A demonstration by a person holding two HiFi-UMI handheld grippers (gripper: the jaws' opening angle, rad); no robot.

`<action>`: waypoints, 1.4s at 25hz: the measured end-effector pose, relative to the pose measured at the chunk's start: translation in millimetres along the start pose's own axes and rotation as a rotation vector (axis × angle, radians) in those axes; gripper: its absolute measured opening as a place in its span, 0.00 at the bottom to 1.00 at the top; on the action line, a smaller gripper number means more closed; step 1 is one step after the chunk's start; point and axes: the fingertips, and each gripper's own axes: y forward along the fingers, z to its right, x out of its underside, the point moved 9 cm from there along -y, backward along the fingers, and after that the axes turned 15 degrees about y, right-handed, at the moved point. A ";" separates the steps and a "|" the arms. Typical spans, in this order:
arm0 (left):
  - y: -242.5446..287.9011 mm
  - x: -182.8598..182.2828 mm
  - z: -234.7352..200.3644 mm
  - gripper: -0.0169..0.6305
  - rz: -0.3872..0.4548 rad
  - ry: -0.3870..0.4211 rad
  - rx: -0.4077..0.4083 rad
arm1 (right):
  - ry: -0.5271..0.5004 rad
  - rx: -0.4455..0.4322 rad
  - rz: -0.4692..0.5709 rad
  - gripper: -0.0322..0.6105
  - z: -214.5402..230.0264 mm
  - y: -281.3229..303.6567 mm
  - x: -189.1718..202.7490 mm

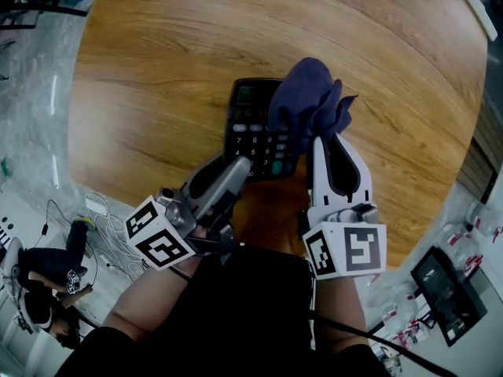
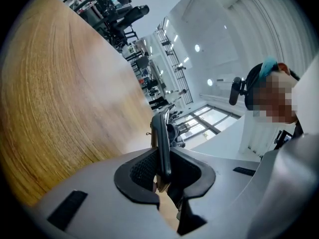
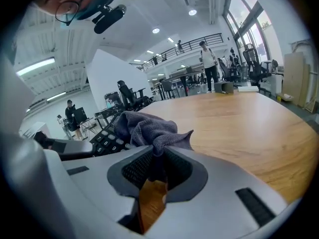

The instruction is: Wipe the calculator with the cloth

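Here the left tongs (image 1: 242, 166) grip the calculator (image 1: 253, 124) by its near edge. The right tongs (image 1: 324, 141) clench the purple cloth (image 1: 306, 100), bunched against the calculator's upper right keys.

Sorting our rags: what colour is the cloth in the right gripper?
Dark bluish-purple cloth; clearest in the head view.

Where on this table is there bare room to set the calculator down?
Bare wood lies beyond the calculator toward the far rim of the table, left of the calculator, and right of the cloth. The near edge is crowded: the left tool clamps the calculator, the right tool holds the cloth.
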 end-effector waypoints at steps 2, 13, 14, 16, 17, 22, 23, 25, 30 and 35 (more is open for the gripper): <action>-3.7 -3.0 -1.7 0.14 -0.008 0.002 0.004 | 0.001 0.004 0.013 0.15 -6.1 3.4 -3.1; 0.7 -16.0 5.5 0.14 0.040 0.005 -0.010 | -0.066 -0.274 0.058 0.15 -59.4 -30.4 -9.4; 0.0 -22.3 6.0 0.14 0.056 0.006 -0.008 | -0.071 -0.295 0.052 0.15 -64.8 -35.2 -6.0; 1.4 -30.6 8.2 0.14 0.084 -0.003 -0.005 | -0.091 -0.330 0.040 0.15 -67.9 -45.7 2.2; 2.8 -32.8 9.6 0.14 0.097 -0.014 -0.004 | -0.106 -0.343 0.032 0.15 -66.9 -50.4 7.1; 5.6 -32.6 11.6 0.14 0.125 -0.089 0.015 | -0.169 -0.340 -0.031 0.15 -52.9 -56.8 36.2; 6.1 -31.7 10.9 0.14 0.130 -0.107 0.026 | -0.177 -0.330 -0.041 0.15 -49.7 -54.2 41.0; 7.7 -30.2 10.3 0.14 0.143 -0.158 0.053 | -0.195 -0.304 -0.064 0.15 -44.0 -46.6 49.0; 9.6 -31.2 12.4 0.14 0.129 -0.280 0.102 | -0.199 -0.236 -0.067 0.15 -38.8 -24.3 52.9; 11.6 -15.2 25.9 0.14 0.099 -0.375 0.155 | -0.175 -0.260 0.029 0.15 -36.3 -20.8 47.8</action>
